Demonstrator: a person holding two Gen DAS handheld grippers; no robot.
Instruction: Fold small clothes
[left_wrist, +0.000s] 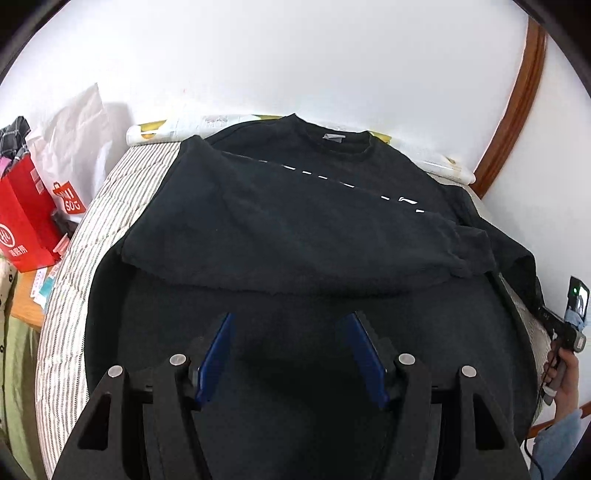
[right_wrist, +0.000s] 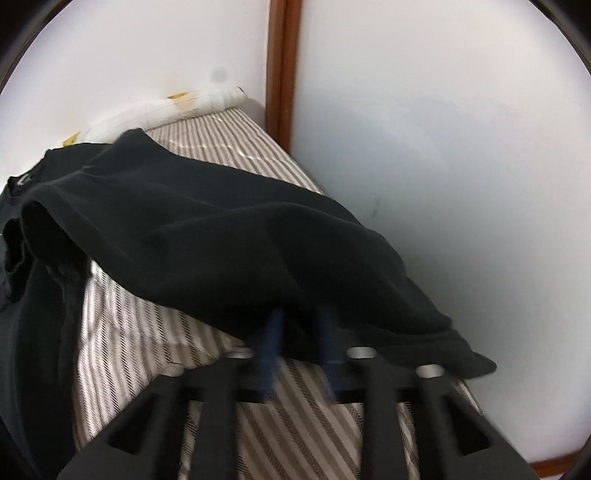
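On the grey-and-white striped mattress (left_wrist: 122, 192), a black long-sleeved cotton sweatshirt (left_wrist: 295, 229) is lying flat, one sleeve already crossing the chest. Left gripper (left_wrist: 288, 354) is hovering over the hem, jaws wide, holding nothing, likely waiting its turn. Right gripper (right_wrist: 299, 332) is pinching the other black sleeve (right_wrist: 229, 240), lifting it clear, presumably to fold inward.

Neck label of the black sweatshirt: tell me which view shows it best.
Left wrist view: the grey neck label sits unobstructed inside the black sweatshirt's collar. The right wrist view shows only a blurred pale sliver at its left edge, behind the lifted sleeve.
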